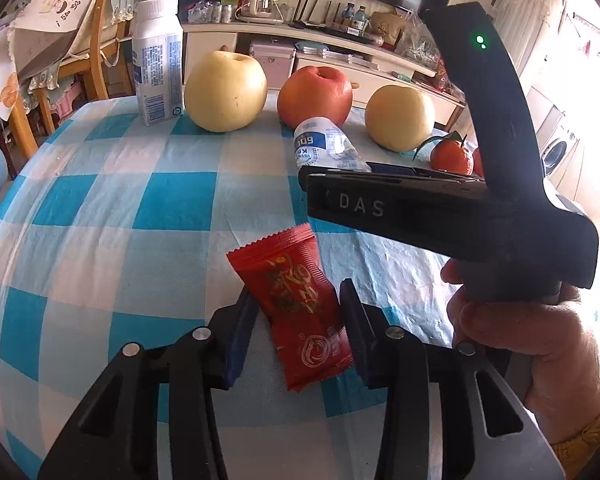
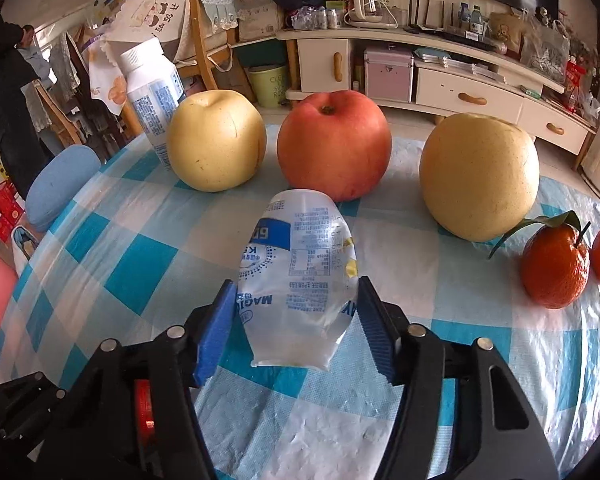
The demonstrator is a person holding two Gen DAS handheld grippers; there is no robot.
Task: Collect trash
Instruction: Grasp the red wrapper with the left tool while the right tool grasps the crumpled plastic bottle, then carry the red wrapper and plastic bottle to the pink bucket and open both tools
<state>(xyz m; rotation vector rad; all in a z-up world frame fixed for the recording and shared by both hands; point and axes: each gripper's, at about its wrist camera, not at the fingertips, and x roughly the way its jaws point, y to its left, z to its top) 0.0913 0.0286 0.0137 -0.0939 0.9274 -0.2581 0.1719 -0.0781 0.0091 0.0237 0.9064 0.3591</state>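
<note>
Red wrapper (image 1: 298, 308) between left claw (image 1: 296, 320) fingers.

Both wrist views — low, close; sharing the fruit row (image 1: 316, 94).

"DAS" is read in white on the right gripper (image 1: 452, 208); "MAGIC" – printed in blue, seen upside down – is carried by the clear plastic wrapper (image 2: 300, 280). The red packet's (image 1: 296, 304) print cannot be made out.
</note>
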